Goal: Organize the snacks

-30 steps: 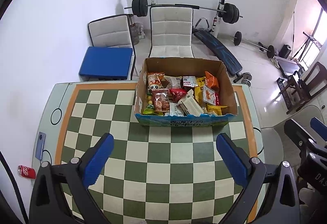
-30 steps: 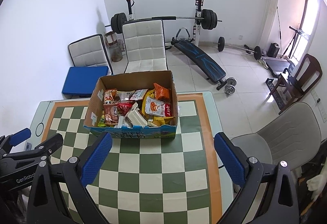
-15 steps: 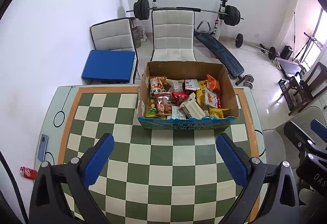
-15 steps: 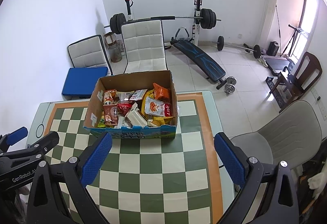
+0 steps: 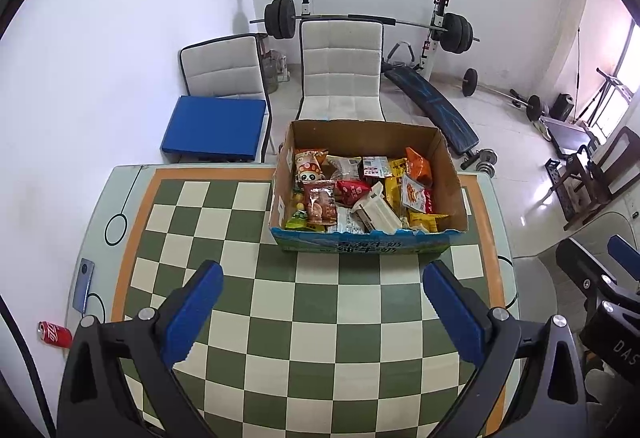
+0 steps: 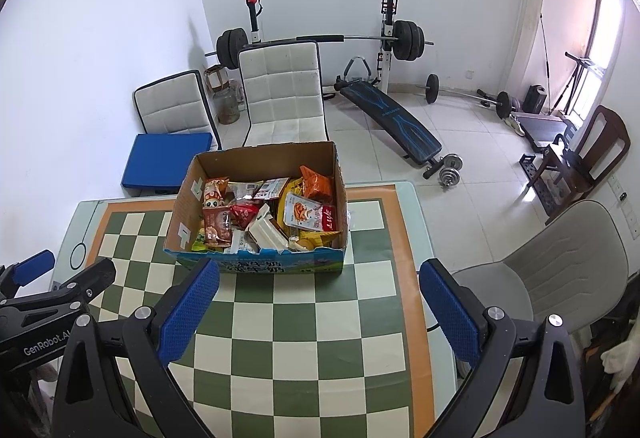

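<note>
Both hand-held grippers (image 5: 320,274) (image 6: 319,272) agape, nr box (image 5: 452,174) front edge.

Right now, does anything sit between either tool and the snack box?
Nothing visible does. Only bare checkered tabletop lies between the open left tool, the open right tool and the cardboard snack box.

A table (image 5: 256,318) with a green-and-cream checkerboard top, an orange border and a pale rounded rim carries an open cardboard box (image 5: 368,244) of snack packets (image 5: 320,202) toward its 12 o'clock edge, seen from the left wrist view (the box's near wall is printed blue and green). At about 9 o'clock a slim blue phone (image 5: 83,289) lies flat on the pale rim, well apart from the box. A red soda can (image 5: 54,333) lies on its side at about 8 o'clock; whether it rests on the table or beyond its edge cannot be told.
</note>
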The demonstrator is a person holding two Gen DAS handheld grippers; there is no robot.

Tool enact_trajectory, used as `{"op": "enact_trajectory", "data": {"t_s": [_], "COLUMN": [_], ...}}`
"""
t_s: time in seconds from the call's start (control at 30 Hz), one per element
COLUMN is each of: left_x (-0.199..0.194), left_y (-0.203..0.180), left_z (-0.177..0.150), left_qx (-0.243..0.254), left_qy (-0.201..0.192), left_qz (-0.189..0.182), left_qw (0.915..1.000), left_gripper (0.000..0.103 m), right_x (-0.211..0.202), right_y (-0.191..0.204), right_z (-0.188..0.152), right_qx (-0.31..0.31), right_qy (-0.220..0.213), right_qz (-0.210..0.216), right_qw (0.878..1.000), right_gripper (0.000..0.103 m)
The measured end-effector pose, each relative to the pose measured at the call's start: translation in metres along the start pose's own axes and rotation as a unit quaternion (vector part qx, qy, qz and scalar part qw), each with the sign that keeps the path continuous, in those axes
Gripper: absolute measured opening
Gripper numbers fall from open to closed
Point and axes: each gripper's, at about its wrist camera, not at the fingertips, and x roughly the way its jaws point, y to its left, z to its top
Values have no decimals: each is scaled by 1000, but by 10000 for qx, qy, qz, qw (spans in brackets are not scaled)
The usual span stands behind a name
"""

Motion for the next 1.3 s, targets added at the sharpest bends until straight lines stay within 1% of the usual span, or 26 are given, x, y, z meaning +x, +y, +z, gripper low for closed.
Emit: {"op": "enact_trajectory", "data": {"t_s": [1.3], "left_x": [-6], "left_y": [-3], "left_z": [3], "left_qx": [-60], "left_qy": [-31], "left_qz": [29], "left_qw": [10000], "left_gripper": [103], "right_x": [-10], "right_y": [-4], "right_z": [2], "right_qx": [39], "right_qy": [5], "right_qz": [-1], "right_qw": [10000], "right_gripper": [102]}}
